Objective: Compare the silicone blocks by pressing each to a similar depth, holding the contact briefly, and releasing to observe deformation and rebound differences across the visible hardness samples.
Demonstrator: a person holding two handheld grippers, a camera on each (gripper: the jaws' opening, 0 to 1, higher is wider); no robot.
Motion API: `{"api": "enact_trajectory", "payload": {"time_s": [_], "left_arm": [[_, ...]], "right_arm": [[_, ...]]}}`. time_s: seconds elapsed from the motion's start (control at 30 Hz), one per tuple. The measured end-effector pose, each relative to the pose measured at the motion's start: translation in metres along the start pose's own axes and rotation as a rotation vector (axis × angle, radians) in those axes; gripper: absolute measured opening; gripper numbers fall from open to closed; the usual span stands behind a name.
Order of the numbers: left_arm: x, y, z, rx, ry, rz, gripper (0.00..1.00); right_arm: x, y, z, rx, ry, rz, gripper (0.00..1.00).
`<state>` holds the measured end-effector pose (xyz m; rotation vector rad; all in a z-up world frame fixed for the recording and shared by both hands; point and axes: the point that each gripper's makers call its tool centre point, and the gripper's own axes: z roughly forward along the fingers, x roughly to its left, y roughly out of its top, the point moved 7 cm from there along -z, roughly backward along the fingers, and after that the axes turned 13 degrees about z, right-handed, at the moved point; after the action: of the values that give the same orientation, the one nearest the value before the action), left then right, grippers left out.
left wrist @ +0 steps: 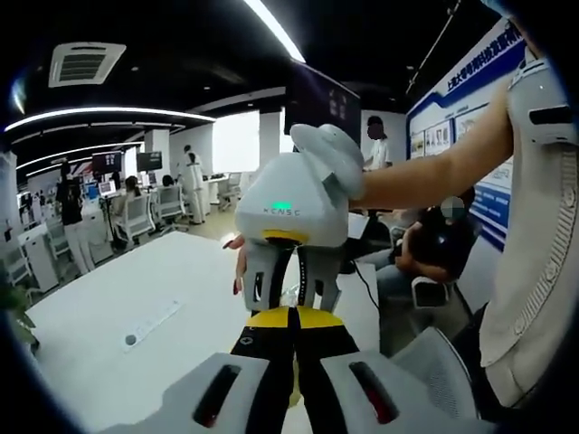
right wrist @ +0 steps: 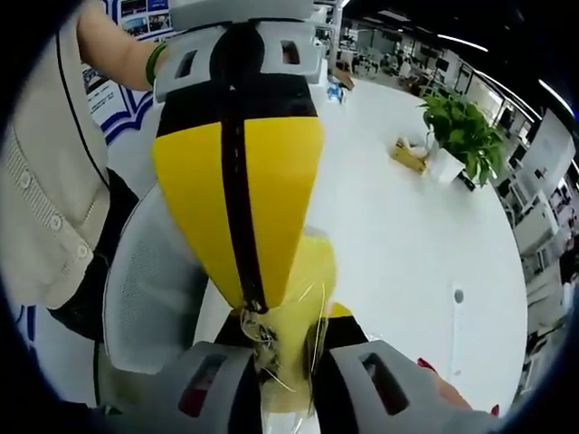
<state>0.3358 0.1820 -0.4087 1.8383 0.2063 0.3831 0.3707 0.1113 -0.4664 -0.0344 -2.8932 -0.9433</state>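
Open-plan office, white surface (left wrist: 109,307): left gripper (left wrist: 291,318) and right gripper (right wrist: 288,362) meet tip to tip in the air, jaws closed together on a yellowish wrapped block (right wrist: 303,298); pressing apparently under way, remaining samples not visible.

A yellow, translucent block (right wrist: 303,298), wrapped in clear crinkled film, sits squeezed between the tips of the two grippers, lifted off the white surface (right wrist: 425,235). In the right gripper view it bulges out beside the other gripper's yellow fingers (right wrist: 237,181). In the left gripper view it is barely a pale sliver (left wrist: 291,294) between the facing tips.
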Motion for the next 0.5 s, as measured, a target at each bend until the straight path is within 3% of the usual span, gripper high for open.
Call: {"api": "enact_trajectory", "payload": {"time_s": [0.5], "left_arm": [[0.012, -0.008, 0.000, -0.021, 0.043, -0.046, 0.00]], "right_arm": [[-0.014, 0.003, 0.006, -0.033, -0.025, -0.032, 0.11]]}}
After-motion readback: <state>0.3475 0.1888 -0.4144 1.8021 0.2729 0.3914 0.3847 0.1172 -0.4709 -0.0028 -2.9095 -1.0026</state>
